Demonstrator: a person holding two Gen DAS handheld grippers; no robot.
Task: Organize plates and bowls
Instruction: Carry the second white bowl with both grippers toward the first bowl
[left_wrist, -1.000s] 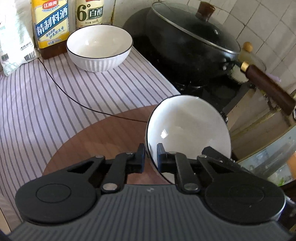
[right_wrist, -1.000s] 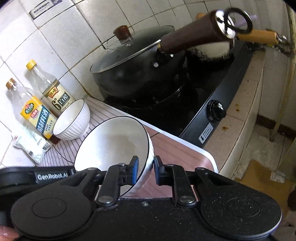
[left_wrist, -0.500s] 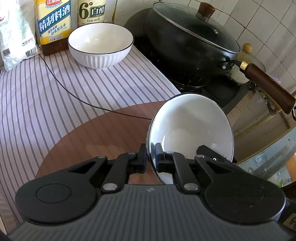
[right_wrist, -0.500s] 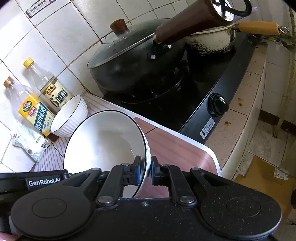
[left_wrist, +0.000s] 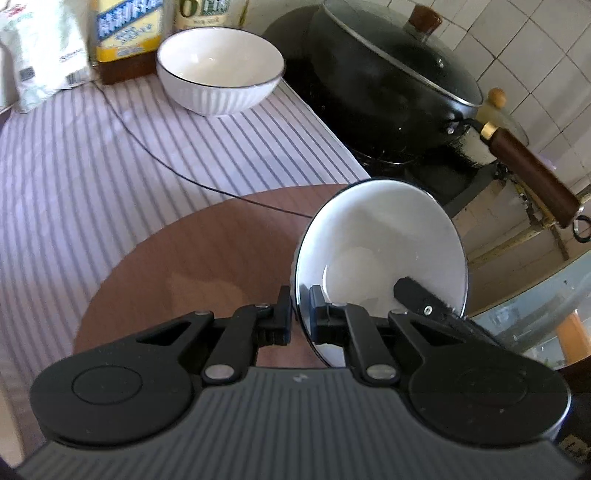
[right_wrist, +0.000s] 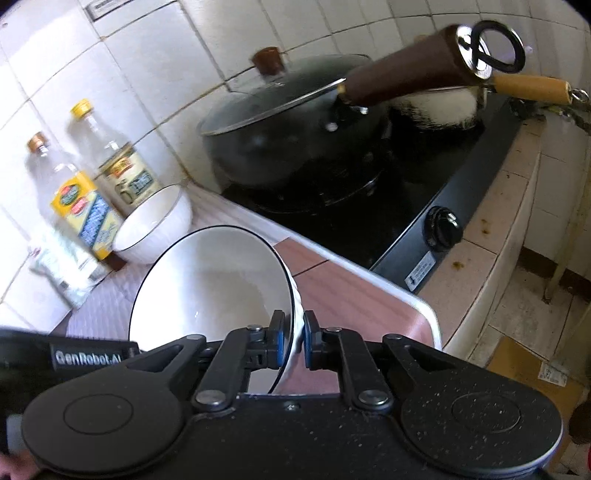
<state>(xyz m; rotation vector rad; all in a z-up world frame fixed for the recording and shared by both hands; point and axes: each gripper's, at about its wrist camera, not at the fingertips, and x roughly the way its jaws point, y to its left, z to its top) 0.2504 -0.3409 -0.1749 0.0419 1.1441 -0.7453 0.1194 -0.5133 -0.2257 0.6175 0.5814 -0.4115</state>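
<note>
Both hand-held grippers clamp one white bowl (left_wrist: 384, 240) by opposite rims: the left hand-held gripper (left_wrist: 300, 314) and the right hand-held gripper (right_wrist: 293, 334). It hangs tilted above the brown round board (left_wrist: 207, 266) on the striped surface (left_wrist: 74, 166). A second bowl (left_wrist: 219, 70) stands near the bottles.

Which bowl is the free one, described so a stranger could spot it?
Start at the black lidded wok on the stove. Left of it, on the striped cloth, a white ribbed bowl with a dark rim sits upright before two bottles; unlike the tilted bowl, no gripper holds it.
</note>
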